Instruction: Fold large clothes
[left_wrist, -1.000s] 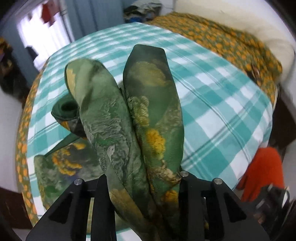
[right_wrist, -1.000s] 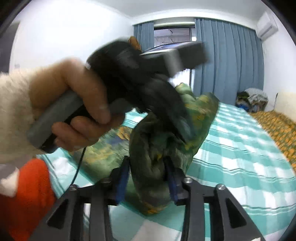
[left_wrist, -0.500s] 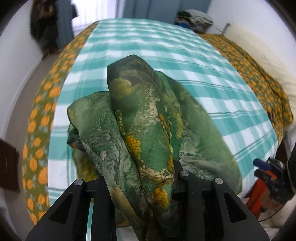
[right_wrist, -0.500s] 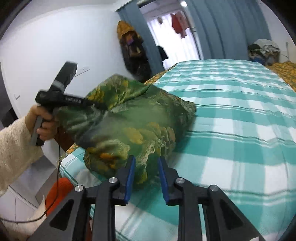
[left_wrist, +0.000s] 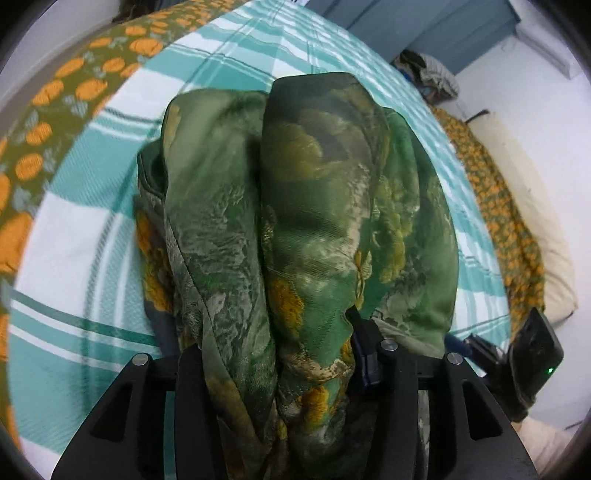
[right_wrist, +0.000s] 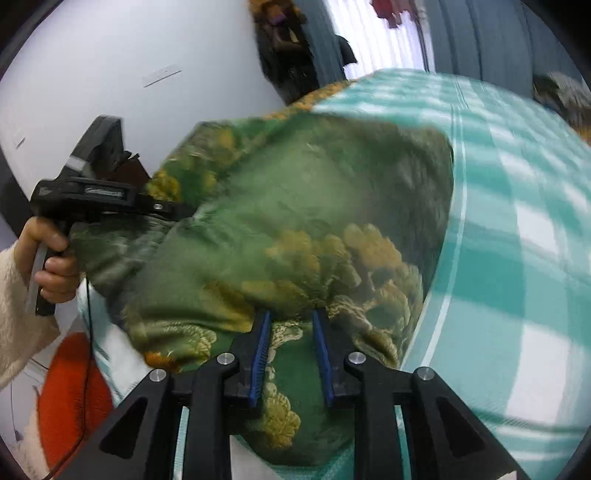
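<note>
A large green garment with yellow-orange floral print lies bunched on the teal-and-white checked bed cover. My left gripper is shut on a thick bunch of the garment, which drapes over and hides its fingers. In the right wrist view the garment is stretched between both grippers. My right gripper is shut on the garment's near edge between blue pads. The left gripper shows at the left, held by a hand.
An orange-flowered bedspread borders the bed's edge, and also covers the far side beside a cream pillow. Blue curtains and a white wall stand behind. An orange-red object sits low at the left.
Both grippers have dropped closer to the bed and swung apart, spreading the garment wider. The garment sits lower on the bed cover. Both stay shut on it.
</note>
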